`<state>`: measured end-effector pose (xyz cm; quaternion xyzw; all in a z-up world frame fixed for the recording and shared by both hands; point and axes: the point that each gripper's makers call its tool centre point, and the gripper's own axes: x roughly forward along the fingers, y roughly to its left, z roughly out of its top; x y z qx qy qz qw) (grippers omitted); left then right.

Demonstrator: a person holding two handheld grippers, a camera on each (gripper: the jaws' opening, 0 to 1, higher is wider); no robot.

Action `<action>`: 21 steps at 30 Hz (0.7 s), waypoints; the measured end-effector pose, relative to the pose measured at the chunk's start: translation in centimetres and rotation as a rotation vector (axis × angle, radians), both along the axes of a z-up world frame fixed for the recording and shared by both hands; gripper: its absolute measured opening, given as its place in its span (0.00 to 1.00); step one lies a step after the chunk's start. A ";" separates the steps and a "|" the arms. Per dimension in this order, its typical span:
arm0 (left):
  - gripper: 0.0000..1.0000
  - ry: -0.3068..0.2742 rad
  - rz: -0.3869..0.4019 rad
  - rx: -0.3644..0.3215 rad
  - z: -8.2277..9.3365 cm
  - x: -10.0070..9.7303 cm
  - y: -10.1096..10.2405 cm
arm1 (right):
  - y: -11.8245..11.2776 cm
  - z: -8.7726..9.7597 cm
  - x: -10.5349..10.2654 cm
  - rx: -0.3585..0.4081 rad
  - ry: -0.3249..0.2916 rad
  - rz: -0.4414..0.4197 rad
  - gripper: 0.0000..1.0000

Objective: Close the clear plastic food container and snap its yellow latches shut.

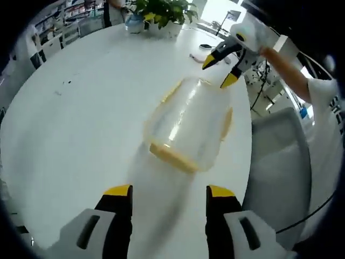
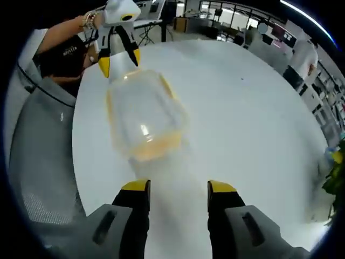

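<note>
Clear plastic food container (image 1: 187, 129) on the white table (image 1: 81, 108), lying lengthwise between 2 facing grippers, left gripper (image 1: 169, 192) and right gripper (image 2: 177, 188), both jaws wide and empty, roughly equally near

container (image 1: 188, 129) blurred (yellow latches indistinct)

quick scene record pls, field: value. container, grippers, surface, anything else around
container: clear plastic food container with yellow latches, on the table, blurred; lid state cannot tell
surface: white round table
left gripper: left gripper jaws open, short of the container, no contact
right gripper: right gripper jaws open, on the container's opposite side, no contact visible
far edge: potted plant
beside table: grey chair
person: sleeve and arm behind the right gripper in the left gripper view
</note>
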<state>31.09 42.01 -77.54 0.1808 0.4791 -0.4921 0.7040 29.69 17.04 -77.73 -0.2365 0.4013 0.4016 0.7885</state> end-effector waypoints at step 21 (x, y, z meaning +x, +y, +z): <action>0.41 -0.052 0.266 -0.126 1.3 0.8 -3.3 | 3.2 3.1 1.7 0.229 -0.130 -0.297 0.37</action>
